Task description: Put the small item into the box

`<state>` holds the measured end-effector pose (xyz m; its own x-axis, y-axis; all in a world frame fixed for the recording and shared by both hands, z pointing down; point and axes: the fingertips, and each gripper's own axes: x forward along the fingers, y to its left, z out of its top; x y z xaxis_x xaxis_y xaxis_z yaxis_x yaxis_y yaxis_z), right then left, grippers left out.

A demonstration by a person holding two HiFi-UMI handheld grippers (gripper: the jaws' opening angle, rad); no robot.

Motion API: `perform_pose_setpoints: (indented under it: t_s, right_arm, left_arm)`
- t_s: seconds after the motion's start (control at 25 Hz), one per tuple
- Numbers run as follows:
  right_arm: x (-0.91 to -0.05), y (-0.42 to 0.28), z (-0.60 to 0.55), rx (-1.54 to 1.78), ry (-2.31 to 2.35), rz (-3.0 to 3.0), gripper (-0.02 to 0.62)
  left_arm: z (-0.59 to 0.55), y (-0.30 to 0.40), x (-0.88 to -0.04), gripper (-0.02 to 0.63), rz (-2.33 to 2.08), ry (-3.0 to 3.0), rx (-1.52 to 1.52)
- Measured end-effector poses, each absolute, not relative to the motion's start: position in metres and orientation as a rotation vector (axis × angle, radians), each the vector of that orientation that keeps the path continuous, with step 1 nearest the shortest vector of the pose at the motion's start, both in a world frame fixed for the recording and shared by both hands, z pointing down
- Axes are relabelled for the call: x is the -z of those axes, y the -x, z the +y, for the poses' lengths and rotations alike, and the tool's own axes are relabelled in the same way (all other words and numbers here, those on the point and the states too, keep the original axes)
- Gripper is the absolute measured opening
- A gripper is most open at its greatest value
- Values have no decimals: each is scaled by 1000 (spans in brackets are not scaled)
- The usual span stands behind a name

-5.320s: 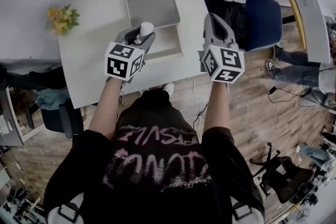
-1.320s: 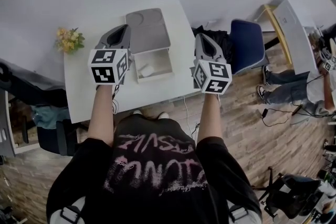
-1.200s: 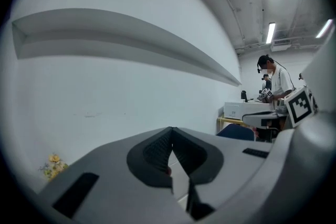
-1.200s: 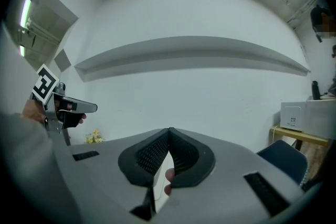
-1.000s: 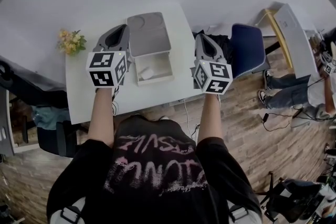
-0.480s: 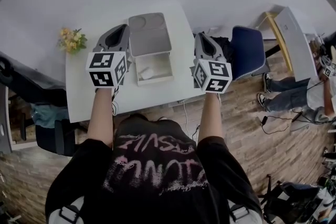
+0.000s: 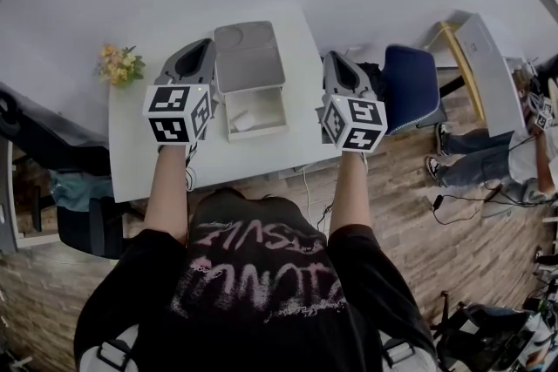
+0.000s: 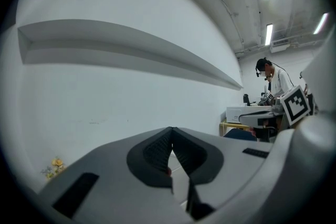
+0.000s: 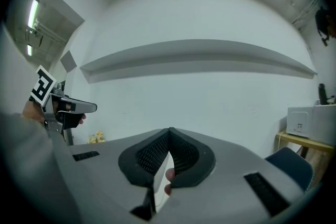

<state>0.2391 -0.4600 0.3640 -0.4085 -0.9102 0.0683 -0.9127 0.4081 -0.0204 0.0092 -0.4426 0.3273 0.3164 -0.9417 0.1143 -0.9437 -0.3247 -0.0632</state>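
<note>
In the head view an open white box (image 7: 255, 133) stands on the white table (image 7: 148, 165), its grey lid (image 7: 248, 57) folded back behind it. A small white item (image 7: 245, 119) lies inside the box. My left gripper (image 7: 200, 49) hovers left of the box, shut and empty. My right gripper (image 7: 335, 59) hangs right of it over the table's edge, also shut with nothing held. In the left gripper view the left gripper (image 8: 171, 136) has its pads pressed together. The right gripper view shows the right gripper (image 9: 169, 138) the same way. Both point roughly level at the wall.
A bunch of yellow flowers (image 7: 118, 65) sits at the table's far left corner. A blue chair (image 7: 410, 83) stands to the right of the table, beyond it another desk (image 7: 488, 48) and people. A long wall shelf (image 9: 199, 55) runs above.
Five seconds ago my left gripper held the small white item above the box; now the item lies in the box and both grippers are apart at its sides. Over the last second nothing moved noticeably.
</note>
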Motion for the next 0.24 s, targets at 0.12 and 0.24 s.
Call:
perform_pose_setpoints:
  t_s: [0.12,0.24]
  right_arm:
    - [-363,-240,-462,-81,-1685,-2594,6]
    - [-363,-240,-464,-73,-1683,-2591,6]
  left_arm:
    - [-444,-9,-328,3,-1817,-2534,-204]
    - [-446,-8,-328,3,-1819,-2532,-203]
